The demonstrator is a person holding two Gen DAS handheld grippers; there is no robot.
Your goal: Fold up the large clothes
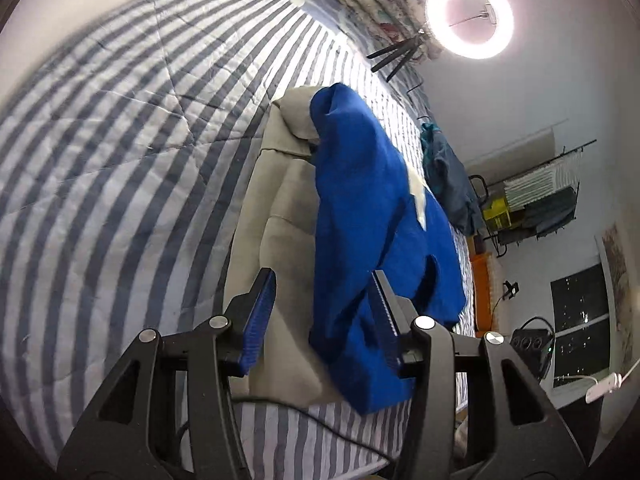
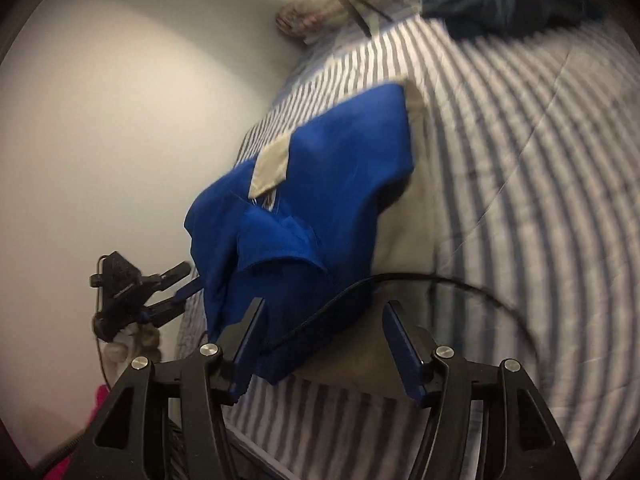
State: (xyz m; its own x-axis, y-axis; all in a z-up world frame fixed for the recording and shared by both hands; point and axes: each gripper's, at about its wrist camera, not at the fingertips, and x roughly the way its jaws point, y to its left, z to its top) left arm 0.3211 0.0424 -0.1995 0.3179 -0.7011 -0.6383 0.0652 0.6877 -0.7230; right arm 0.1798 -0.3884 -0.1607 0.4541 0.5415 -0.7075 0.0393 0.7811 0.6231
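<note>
A blue garment (image 1: 372, 208) lies crumpled on top of a flat beige garment (image 1: 276, 216) on the striped bed. In the left wrist view my left gripper (image 1: 324, 308) is open, its jaws wide apart just in front of the blue cloth's near edge, gripping nothing. In the right wrist view the blue garment (image 2: 316, 208) lies on the beige garment (image 2: 408, 232), and my right gripper (image 2: 324, 332) is open over their near edge. The left gripper (image 2: 176, 288) shows at the left, at the blue cloth's side.
The striped blue-and-white bedspread (image 1: 120, 152) spreads wide to the left. A dark blue-grey garment (image 1: 452, 176) lies at the bed's far edge. A lit ring light (image 1: 468, 16) stands on a tripod by floral bedding. A black cable (image 2: 400, 284) crosses the clothes. A white wall (image 2: 120, 140) is left.
</note>
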